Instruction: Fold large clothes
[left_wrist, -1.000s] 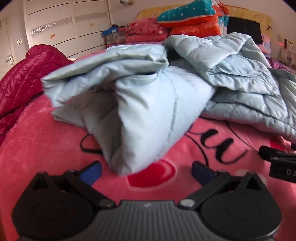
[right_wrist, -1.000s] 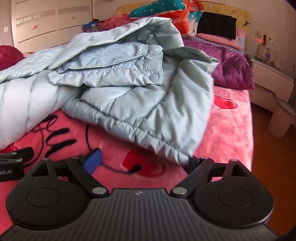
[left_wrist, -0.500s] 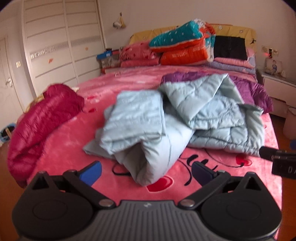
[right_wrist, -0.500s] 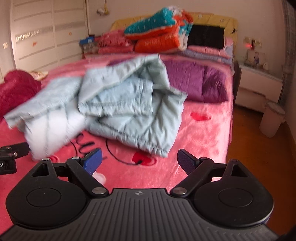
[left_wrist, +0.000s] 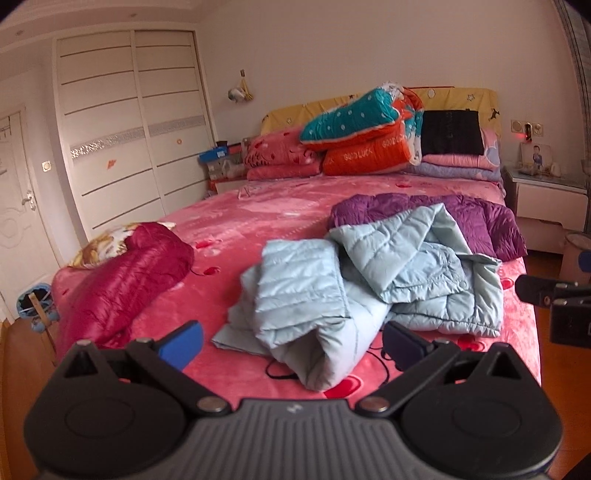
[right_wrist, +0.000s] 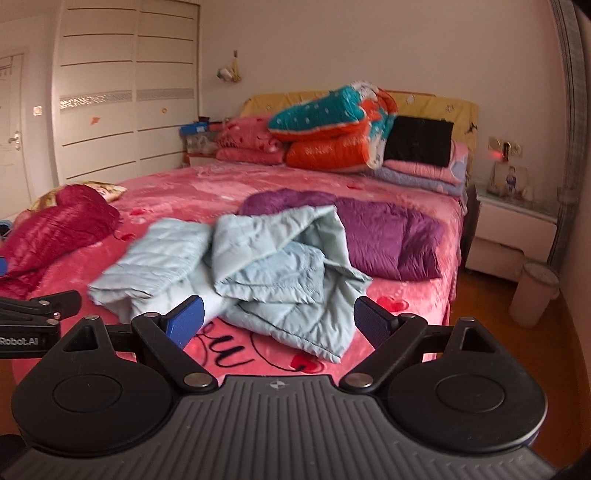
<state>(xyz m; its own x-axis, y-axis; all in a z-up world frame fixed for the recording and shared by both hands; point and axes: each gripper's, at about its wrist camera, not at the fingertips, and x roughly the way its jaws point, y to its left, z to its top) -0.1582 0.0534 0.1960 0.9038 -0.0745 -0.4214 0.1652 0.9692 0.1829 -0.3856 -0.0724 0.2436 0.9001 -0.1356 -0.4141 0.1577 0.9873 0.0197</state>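
Observation:
A pale blue quilted jacket (left_wrist: 354, 291) (right_wrist: 258, 269) lies crumpled in a heap on the near half of the pink bed (left_wrist: 258, 229). My left gripper (left_wrist: 291, 343) is open, held back from the bed's foot, with nothing between its blue pads. My right gripper (right_wrist: 279, 321) is open too, empty, and well short of the jacket. Each gripper's black side shows at the edge of the other's view. A dark red puffer jacket (left_wrist: 122, 280) lies at the bed's left edge. A purple jacket (right_wrist: 376, 229) lies behind the blue one.
Stacked quilts and pillows (left_wrist: 369, 136) fill the head of the bed. White wardrobe doors (left_wrist: 129, 129) stand on the left. A white nightstand (right_wrist: 513, 236) and a bin (right_wrist: 532, 291) stand on the wooden floor at right.
Both grippers have pulled back and up from the blue jacket, which was close in front a second ago. The jacket now lies loose on the bed.

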